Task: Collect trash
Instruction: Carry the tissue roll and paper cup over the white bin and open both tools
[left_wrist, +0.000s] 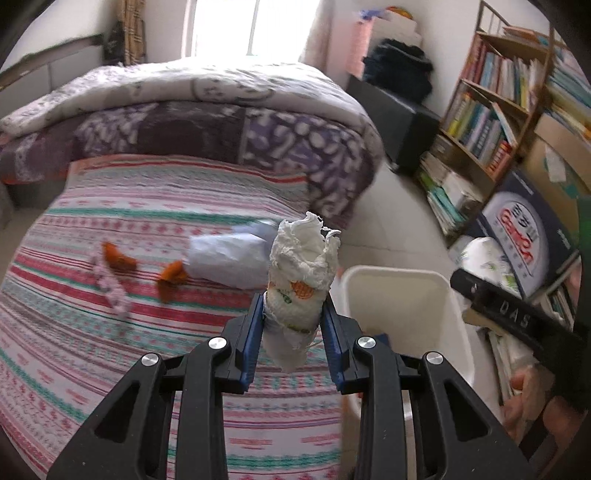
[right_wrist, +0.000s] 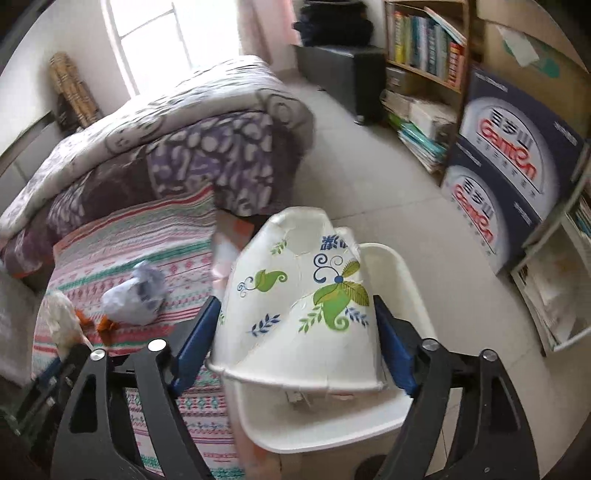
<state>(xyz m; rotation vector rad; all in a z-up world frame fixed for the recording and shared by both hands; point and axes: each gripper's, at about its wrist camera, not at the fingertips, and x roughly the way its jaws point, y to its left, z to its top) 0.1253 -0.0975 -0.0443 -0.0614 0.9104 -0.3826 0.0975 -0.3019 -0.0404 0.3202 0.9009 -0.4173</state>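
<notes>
1. Left wrist view: left gripper (left_wrist: 293, 325), jaws pinching crumpled white paper wad (left_wrist: 301, 273), centre frame, over striped bed (left_wrist: 110, 332).
2. Right wrist view: right gripper (right_wrist: 295, 343), jaws spread around crushed floral paper cup (right_wrist: 303, 306), above white plastic bin (right_wrist: 391, 413), centre.

Bright window (left_wrist: 255, 26), bed (left_wrist: 110, 332), bookshelf (left_wrist: 491, 107)

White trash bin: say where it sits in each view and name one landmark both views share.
Left wrist view: the white trash bin stands right of centre on the floor beside the bed, just right of the left claw.
Right wrist view: the bin is at lower centre, partly behind the paper cup.
Shared landmark: the crumpled bluish-white paper on the striped bedspread.
</notes>
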